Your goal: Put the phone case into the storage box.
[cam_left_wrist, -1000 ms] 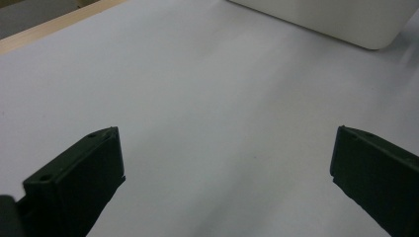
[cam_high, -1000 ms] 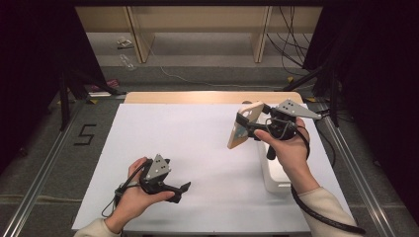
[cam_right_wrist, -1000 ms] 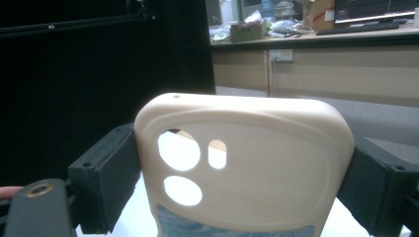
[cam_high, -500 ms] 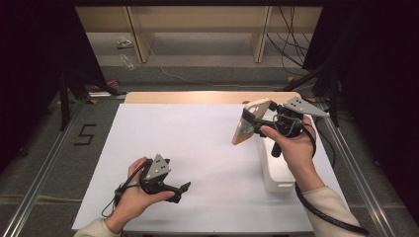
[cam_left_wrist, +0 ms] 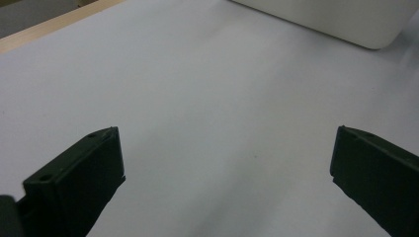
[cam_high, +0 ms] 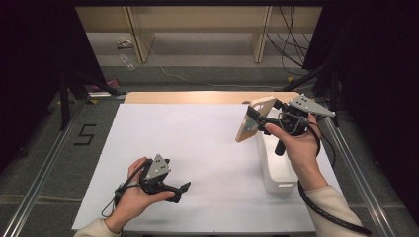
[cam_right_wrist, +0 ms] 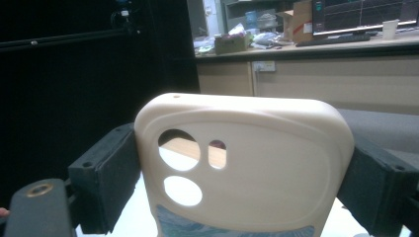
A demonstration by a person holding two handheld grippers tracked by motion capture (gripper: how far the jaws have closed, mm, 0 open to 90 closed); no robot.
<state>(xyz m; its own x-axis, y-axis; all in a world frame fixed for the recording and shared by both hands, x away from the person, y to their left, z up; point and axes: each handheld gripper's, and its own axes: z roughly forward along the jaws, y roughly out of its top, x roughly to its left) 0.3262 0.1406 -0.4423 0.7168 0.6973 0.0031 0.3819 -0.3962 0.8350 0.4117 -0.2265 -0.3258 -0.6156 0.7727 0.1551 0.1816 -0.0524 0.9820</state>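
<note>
A white rectangular box (cam_high: 275, 165) sits on the white table sheet (cam_high: 197, 143), directly beneath the right gripper and well apart from the left one. Beyond the right gripper, a desk carries a monitor (cam_right_wrist: 363, 15), keyboard (cam_right_wrist: 333, 40) and cup (cam_right_wrist: 391, 28).

Wide open stretch of white table sheet (cam_high: 197, 148) across the middle and far-left, free for passage between the two hands. Blocked at the right edge by a white box (cam_high: 276, 168), with the right gripper (cam_high: 254, 118) and its clamped cream phone case (cam_high: 253, 118) raised above the box's far end. Near-left corner taken by the left gripper (cam_high: 180, 192), resting low, jaws spread over bare sheet.
</note>
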